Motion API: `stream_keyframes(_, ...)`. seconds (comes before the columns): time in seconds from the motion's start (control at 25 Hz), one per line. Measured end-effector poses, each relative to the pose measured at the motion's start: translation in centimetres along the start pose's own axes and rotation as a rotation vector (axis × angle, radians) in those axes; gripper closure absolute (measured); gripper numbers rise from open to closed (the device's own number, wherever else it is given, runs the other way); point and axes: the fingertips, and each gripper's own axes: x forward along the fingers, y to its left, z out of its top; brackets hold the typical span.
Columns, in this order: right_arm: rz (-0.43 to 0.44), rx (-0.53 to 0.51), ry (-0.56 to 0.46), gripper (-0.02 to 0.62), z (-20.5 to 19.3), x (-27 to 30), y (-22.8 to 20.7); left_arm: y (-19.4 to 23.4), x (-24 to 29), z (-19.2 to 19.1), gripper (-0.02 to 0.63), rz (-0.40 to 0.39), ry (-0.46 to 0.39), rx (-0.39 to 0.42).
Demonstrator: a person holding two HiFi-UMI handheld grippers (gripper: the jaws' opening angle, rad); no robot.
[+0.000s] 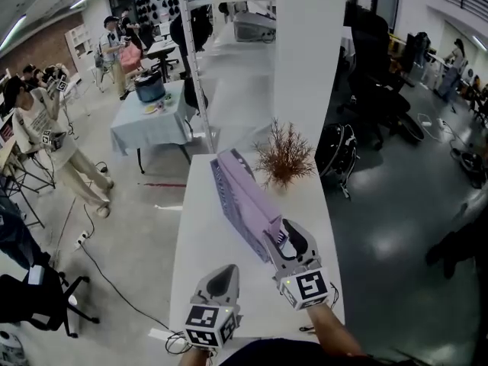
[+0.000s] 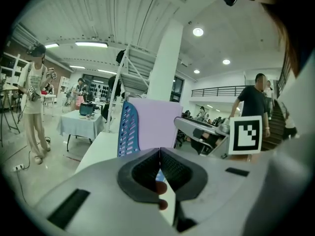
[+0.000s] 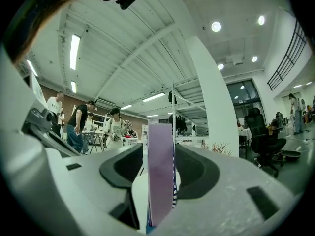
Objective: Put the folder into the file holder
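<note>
A lavender folder point(image 1: 248, 197) stands on edge inside a blue perforated file holder point(image 1: 219, 180) on the white table point(image 1: 206, 235). My right gripper point(image 1: 279, 239) is at the folder's near end. In the right gripper view the folder's edge point(image 3: 160, 181) rises between the jaws, with a thin gap at each pad, so that gripper point(image 3: 158, 149) is open around it. My left gripper point(image 1: 222, 277) hovers over the table's near left part, shut and empty, its pads meeting point(image 2: 159, 154). From there I see the file holder point(image 2: 127, 129) and the folder point(image 2: 156, 122) ahead.
A dried reddish plant point(image 1: 286, 158) stands at the table's far end beside a white pillar point(image 1: 309, 67). A cloth-covered table point(image 1: 149, 120) and a person point(image 1: 42, 132) are off to the left. Black office chairs point(image 1: 370, 59) are on the right.
</note>
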Motion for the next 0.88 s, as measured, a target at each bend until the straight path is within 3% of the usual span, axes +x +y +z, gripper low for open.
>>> stream_keyframes(0.36, 0.03, 0.001, 0.015, 0.396, 0.4, -2.2, 1.3, -0.2, -0.8, 0.2, 0.601, -0.027, -0.012, 0.036)
stream_keyframes(0.88, -0.069, -0.004, 0.057, 0.481, 0.2, -4.2, 2.0, 1.1, -2.3, 0.8, 0.601, -0.057, -0.031, 0.086)
